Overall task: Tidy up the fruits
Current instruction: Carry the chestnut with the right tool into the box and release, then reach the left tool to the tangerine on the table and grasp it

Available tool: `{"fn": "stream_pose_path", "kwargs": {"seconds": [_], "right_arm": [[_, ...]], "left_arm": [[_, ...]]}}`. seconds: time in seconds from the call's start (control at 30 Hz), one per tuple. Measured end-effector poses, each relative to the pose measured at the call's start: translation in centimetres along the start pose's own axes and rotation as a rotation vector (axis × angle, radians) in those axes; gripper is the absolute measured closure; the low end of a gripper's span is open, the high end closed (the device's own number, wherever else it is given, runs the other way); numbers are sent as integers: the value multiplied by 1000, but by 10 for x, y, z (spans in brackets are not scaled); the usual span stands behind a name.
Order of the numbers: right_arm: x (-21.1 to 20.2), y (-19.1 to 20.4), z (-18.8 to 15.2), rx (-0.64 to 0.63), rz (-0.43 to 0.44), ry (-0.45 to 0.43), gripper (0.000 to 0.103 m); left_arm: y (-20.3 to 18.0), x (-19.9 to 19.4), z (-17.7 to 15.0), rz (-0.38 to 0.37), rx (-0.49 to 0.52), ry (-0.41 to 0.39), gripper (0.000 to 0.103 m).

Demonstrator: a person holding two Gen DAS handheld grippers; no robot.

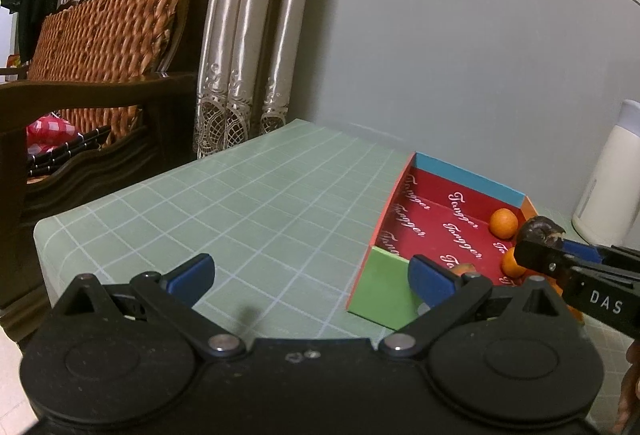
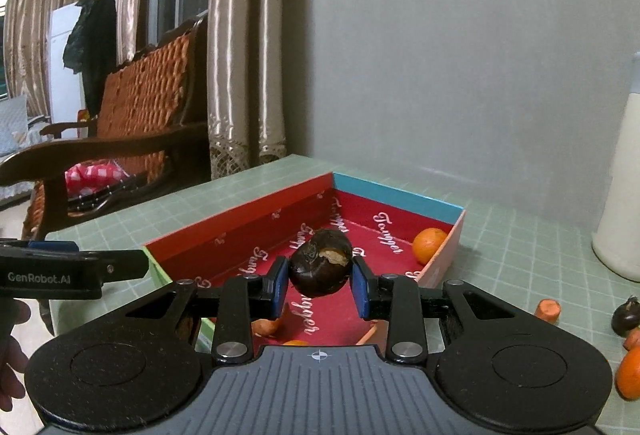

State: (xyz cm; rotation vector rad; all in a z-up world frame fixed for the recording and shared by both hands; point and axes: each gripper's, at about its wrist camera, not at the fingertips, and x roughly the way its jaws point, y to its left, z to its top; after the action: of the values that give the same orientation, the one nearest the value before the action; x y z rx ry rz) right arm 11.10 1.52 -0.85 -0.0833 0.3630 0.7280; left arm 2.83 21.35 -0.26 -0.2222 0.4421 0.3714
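Note:
My right gripper (image 2: 320, 285) is shut on a dark brown round fruit (image 2: 316, 267) with a pale chipped patch. It holds the fruit above the red-lined box (image 2: 396, 195). An orange (image 2: 429, 245) lies in the box's far corner, and a carrot piece (image 2: 266, 326) shows under my left finger. In the left wrist view my left gripper (image 1: 310, 275) is open and holds nothing. It hovers over the green mat beside the box's green end wall (image 1: 380, 283). The held fruit (image 1: 540, 231) shows there at the right, above two oranges (image 1: 503, 223).
On the mat right of the box lie a carrot piece (image 2: 548, 310), another dark fruit (image 2: 626, 317) and an orange (image 2: 630, 373). A tall white container (image 2: 620, 195) stands at the far right by the wall. A wooden bench (image 1: 100, 47) is beyond the table's left edge.

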Motion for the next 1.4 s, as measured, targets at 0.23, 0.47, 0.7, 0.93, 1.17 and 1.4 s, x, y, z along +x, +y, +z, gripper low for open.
{"fn": "stream_pose_path", "kwargs": {"seconds": [0.23,0.47,0.7,0.93,1.17,1.4], "right_arm": [[3,7,-2,-42,4,3,66],[-18,-1,-1,-43,-84,-133,6],[-29,-26,-5,6,-143,-123,6],[-51,-50,-13,-25,-208,-118,0],[-82,-85,-21,-41,-283,-99,0],[-118,-136,-28,55,-409,-101,0]], "left_arm": [[0,0,0,-3,1,0,6],[-7,-1,0,-19,2,-2,6],[-18,-1,-1,-35,20,-10,6],[-32,-2,0,-72,10,-15,6],[-70,-7,-3,-147,54,-33,6],[-134,-9,-13,-257,140,-33,6]]}}
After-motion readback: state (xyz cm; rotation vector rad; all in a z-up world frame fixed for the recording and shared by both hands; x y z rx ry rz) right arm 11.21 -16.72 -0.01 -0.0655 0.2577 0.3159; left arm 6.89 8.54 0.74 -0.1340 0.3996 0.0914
